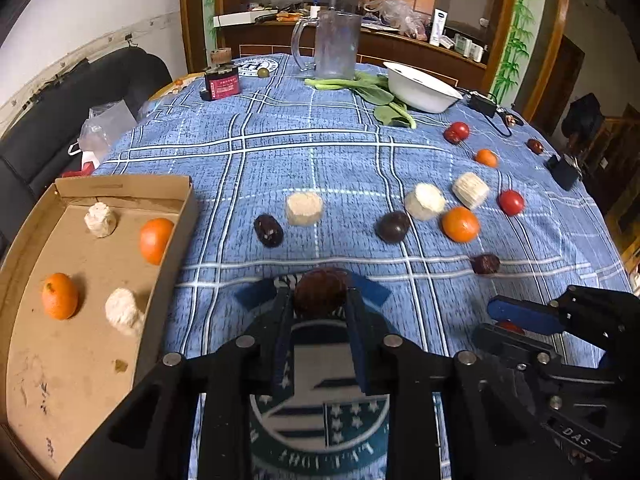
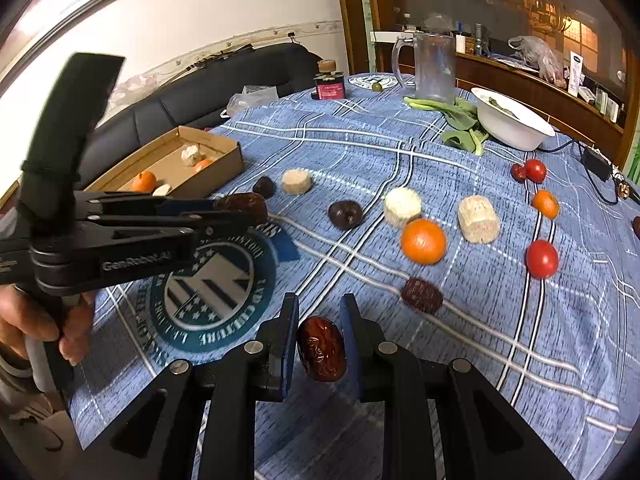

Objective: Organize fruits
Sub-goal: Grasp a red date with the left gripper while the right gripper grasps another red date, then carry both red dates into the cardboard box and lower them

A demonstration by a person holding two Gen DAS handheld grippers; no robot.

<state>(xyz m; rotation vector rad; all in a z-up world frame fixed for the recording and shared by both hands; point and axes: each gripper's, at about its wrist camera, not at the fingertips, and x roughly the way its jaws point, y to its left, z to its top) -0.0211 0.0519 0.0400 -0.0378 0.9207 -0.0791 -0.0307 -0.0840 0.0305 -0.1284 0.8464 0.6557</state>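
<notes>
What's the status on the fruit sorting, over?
Left hand-held gripper shut on a date. Right hand-held gripper shut on a second date. Cardboard box holds two oranges; nothing blocking.

Landmark: cardboard box (image 1: pixel 120 264) at the table's left edge. In it: two oranges (image 1: pixel 60 295), two corn pieces (image 1: pixel 100 220). Right of the box on the tablecloth (image 1: pixel 320 152): a date (image 1: pixel 268 230), corn piece (image 1: pixel 304 208), then a round fruit (image 1: pixel 393 226), more corn, an orange (image 1: pixel 460 224), tomatoes (image 1: pixel 511 202) farther right. Behind the box, far side: jar (image 1: pixel 222 80), glass mug (image 1: pixel 332 44), greens (image 1: pixel 372 92), bowl (image 1: pixel 424 86).
</notes>
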